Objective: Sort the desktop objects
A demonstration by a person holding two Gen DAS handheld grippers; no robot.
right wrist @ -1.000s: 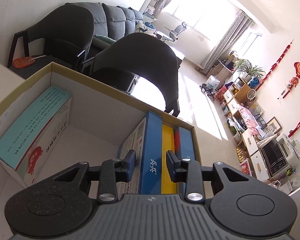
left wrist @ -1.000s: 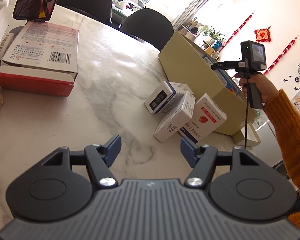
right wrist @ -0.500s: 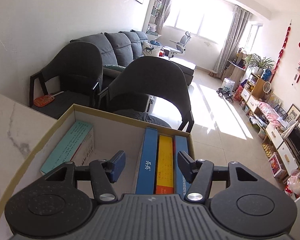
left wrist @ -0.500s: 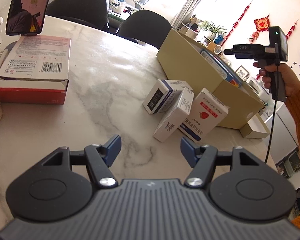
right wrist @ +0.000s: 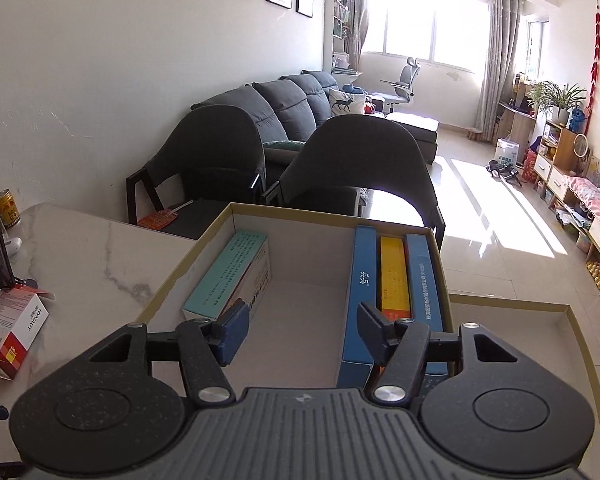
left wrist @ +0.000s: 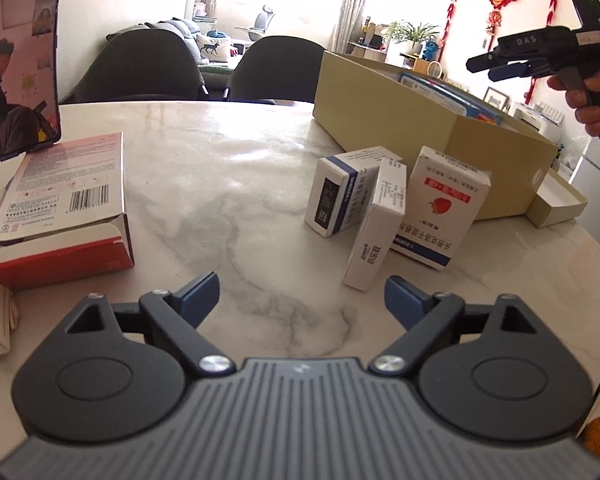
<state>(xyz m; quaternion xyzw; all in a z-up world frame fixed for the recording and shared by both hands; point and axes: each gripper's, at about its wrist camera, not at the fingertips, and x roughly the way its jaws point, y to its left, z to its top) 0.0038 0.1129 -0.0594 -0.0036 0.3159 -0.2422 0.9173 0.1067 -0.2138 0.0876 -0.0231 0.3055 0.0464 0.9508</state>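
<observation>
Three white medicine boxes stand together on the marble table [left wrist: 228, 184]: a blue-trimmed box [left wrist: 338, 196], a slim box [left wrist: 376, 226] and a strawberry-print box [left wrist: 440, 210]. My left gripper [left wrist: 300, 292] is open and empty, low over the table just in front of them. Behind them is a tan cardboard box [left wrist: 384, 120]. My right gripper [right wrist: 300, 330] is open and empty above that box [right wrist: 216, 232], which holds a teal box [right wrist: 228, 276] and upright blue and yellow boxes [right wrist: 392, 276]. The right gripper also shows in the left wrist view [left wrist: 496, 68].
A red and white carton [left wrist: 56, 208] lies at the left with a phone [left wrist: 24, 68] standing behind it. A box lid [left wrist: 556, 204] lies right of the tan box. Two dark chairs [right wrist: 356, 164] stand past the table's far edge.
My right gripper opened wider and rose away from the boxes inside the tan box. My left gripper tilted and dropped lower toward the three white boxes.
</observation>
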